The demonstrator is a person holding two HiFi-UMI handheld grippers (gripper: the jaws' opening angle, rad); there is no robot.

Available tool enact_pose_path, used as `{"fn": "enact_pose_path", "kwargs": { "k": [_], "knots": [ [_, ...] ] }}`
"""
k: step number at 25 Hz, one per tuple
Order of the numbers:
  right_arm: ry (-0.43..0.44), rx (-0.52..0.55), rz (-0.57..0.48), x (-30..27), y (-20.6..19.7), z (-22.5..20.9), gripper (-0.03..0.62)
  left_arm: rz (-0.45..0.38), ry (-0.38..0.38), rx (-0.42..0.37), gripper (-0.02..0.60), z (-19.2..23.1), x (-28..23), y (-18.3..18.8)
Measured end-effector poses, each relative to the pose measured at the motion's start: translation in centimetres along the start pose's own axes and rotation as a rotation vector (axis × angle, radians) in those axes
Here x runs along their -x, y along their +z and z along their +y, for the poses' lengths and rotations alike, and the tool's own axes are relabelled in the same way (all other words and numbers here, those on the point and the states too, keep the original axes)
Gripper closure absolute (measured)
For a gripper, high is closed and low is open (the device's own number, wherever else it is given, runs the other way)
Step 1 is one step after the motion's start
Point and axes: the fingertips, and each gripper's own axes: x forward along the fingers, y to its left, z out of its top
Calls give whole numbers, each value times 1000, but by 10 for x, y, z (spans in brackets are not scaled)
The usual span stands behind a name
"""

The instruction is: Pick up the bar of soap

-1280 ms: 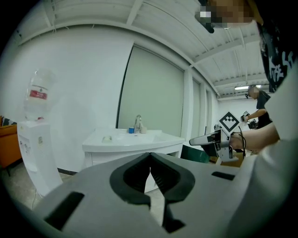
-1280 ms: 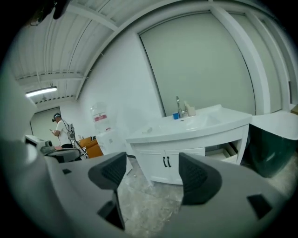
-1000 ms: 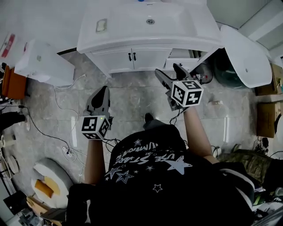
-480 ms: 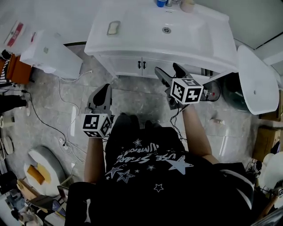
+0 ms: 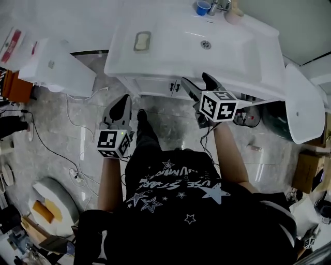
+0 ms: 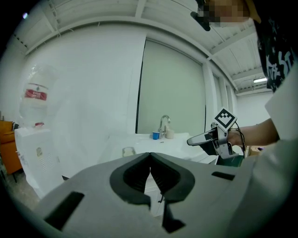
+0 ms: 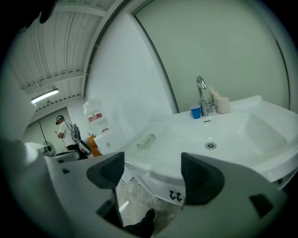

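While left gripper (image 5: 124, 99) is closed and right gripper (image 5: 195, 80) gapes, soap (image 5: 142, 41) lies pale, rectangular.

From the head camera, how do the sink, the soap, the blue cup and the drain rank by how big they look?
1. sink, by far the largest
2. bar of soap
3. blue cup, nearly the soap's size, so these two are close
4. drain, the smallest

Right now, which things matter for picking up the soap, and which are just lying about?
For the job:
bar of soap on the sink
left hand-held gripper, shut
right hand-held gripper, open

Lying about:
blue cup
faucet
water dispenser
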Motion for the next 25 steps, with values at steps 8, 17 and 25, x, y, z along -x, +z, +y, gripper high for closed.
{"fn": "enact_pose_path", "kwargs": {
  "k": [8, 17, 25],
  "knots": [
    [-39, -3, 28, -87, 31, 21, 215, -2, -38, -7, 571, 94, -60, 22],
    [-91, -43, 85, -176, 52, 38, 240, 41, -149, -25, 571, 154, -124, 36],
    [-110, -63, 158, -243, 54, 58, 337, 68, -215, -16, 571, 195, -164, 35]
  ]
}}
